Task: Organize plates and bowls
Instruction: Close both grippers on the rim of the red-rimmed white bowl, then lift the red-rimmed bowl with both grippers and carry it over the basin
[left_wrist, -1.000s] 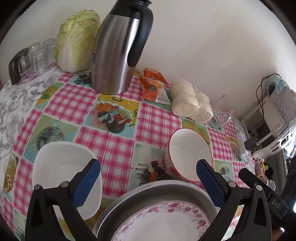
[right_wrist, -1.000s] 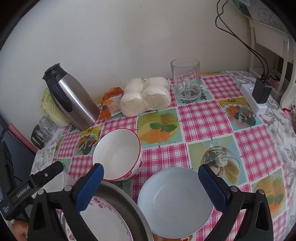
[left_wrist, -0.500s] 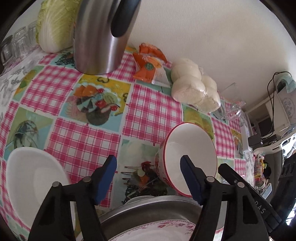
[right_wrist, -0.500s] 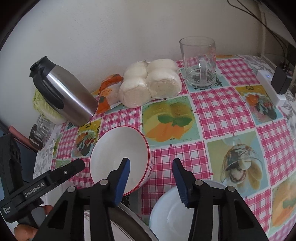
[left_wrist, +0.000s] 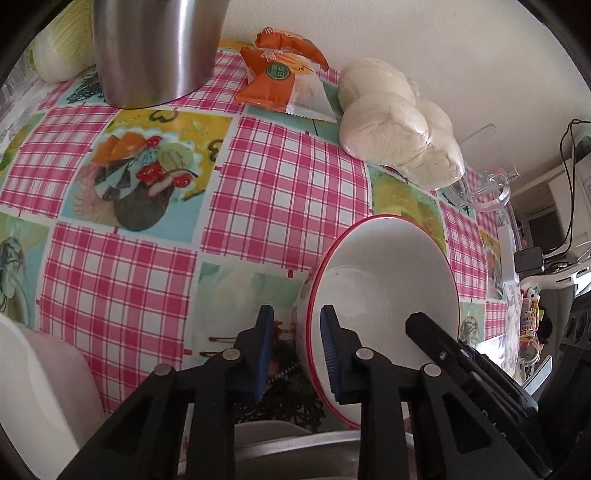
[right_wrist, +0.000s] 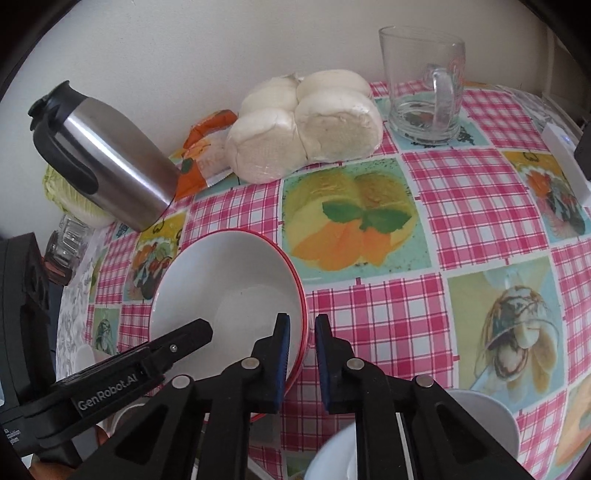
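Observation:
A white bowl with a red rim (left_wrist: 384, 288) sits on the checked tablecloth; it also shows in the right wrist view (right_wrist: 229, 291). My left gripper (left_wrist: 295, 347) has its jaws closed in on the bowl's left wall, one pad inside, one outside. My right gripper (right_wrist: 301, 354) straddles the bowl's right wall the same way. A white square bowl (left_wrist: 33, 387) lies at lower left. A metal pan rim (left_wrist: 295, 443) lies under my left gripper. A second white bowl (right_wrist: 480, 417) sits below my right gripper.
A steel thermos (right_wrist: 110, 158), an orange snack packet (left_wrist: 280, 81), bagged buns (right_wrist: 306, 125), a glass mug (right_wrist: 424, 88), a cabbage (left_wrist: 55, 55) and small glasses (right_wrist: 66, 240) stand along the back wall. A white power strip (right_wrist: 565, 162) lies at right.
Both grippers have moved forward to the red-rimmed bowl and narrowed their jaws from wide open to closed around its opposite walls.

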